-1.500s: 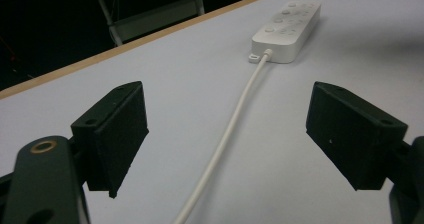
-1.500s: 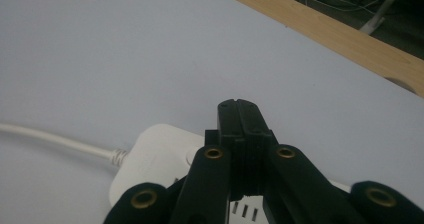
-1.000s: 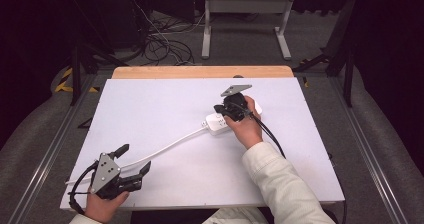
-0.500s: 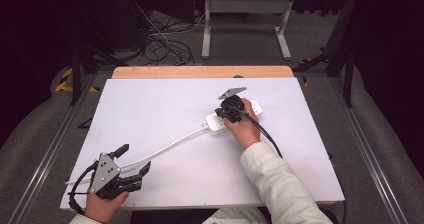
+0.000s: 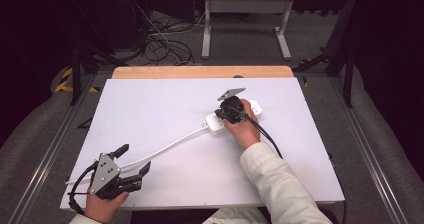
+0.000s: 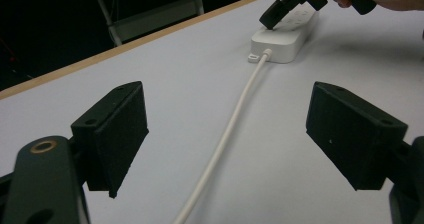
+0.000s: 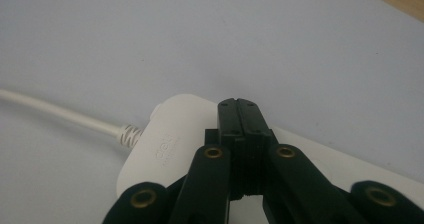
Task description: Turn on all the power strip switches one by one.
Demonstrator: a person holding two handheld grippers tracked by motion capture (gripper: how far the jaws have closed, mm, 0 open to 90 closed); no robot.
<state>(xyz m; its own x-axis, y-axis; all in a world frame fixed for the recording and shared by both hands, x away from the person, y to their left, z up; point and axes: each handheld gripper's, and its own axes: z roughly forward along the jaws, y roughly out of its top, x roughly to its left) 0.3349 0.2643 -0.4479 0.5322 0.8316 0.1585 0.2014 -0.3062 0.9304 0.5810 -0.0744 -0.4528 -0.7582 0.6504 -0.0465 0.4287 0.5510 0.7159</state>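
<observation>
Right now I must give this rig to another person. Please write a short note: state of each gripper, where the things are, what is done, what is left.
Right gripper: jaws shut together, tips pressed down on top of the white power strip near its cable end, clamping nothing.
Left gripper: open, holding nothing, at the near left corner of the table; the white cable runs between its jaws.
Done: the right gripper has reached the strip.
Left: likely finishing the press on the strip; I cannot tell whether any switch has changed.
</observation>
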